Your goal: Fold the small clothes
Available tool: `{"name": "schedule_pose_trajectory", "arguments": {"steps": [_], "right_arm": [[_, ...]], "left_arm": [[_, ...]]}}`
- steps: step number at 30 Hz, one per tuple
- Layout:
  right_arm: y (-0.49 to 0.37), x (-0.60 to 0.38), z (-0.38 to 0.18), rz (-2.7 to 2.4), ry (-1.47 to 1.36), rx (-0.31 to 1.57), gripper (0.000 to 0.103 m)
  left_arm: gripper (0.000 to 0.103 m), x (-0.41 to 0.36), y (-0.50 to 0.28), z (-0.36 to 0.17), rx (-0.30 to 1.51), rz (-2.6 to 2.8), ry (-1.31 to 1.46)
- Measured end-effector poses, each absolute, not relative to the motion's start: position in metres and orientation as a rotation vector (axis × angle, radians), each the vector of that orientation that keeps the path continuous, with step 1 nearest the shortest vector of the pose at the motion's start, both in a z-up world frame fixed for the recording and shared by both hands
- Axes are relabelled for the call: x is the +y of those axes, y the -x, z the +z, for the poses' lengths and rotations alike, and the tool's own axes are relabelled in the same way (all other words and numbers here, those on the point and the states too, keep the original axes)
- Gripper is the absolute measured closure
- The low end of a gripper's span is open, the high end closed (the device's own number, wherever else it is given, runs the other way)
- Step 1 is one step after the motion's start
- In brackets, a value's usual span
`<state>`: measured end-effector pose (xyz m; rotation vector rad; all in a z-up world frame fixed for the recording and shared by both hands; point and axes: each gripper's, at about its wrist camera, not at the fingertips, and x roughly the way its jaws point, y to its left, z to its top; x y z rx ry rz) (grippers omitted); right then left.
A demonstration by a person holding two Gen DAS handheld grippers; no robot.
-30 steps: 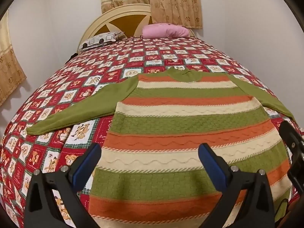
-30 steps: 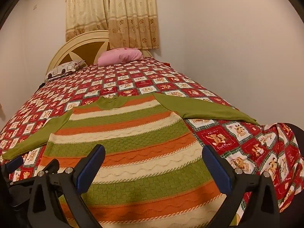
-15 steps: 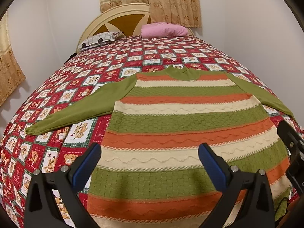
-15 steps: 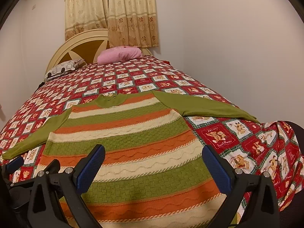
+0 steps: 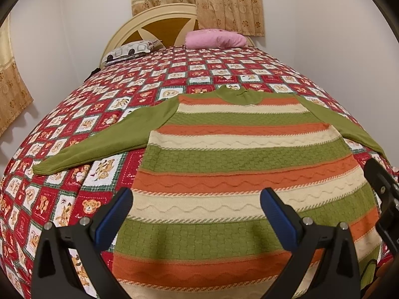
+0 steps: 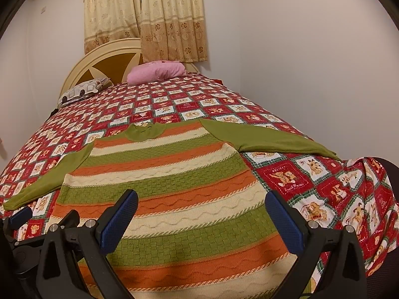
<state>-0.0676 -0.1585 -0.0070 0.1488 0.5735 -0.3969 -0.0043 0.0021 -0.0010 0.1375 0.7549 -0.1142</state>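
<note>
Both the left gripper (image 5: 194, 211) and the right gripper (image 6: 200, 214), jaws spread and empty, have been raised slightly above the hem of the sweater (image 5: 239, 154). The sweater is laid flat, unfolded, on the bedspread (image 5: 154, 79) below the pink pillow (image 5: 215, 38); folding is judged not yet begun.

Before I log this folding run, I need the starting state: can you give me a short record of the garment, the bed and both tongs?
garment: striped knit sweater, green, orange and cream bands, spread flat, unfolded
sleeves: both green, stretched out to the sides
surface: bed with red teddy-bear patchwork bedspread
at headboard: pink pillow, patterned pillow
left tongs: open, holding nothing, above the hem end
right tongs: open, holding nothing, above the hem end
</note>
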Motion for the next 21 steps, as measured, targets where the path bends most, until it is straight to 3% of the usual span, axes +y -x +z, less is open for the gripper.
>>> {"name": "schedule_pose_trajectory", "arguments": {"steps": [21], "right_arm": [[0.0671, -0.1557, -0.0075, -0.395, -0.147, 0.581, 0.001]], "left_arm": [[0.0, 0.0021, 0.0054, -0.0004, 0.757, -0.113, -0.135]]}}
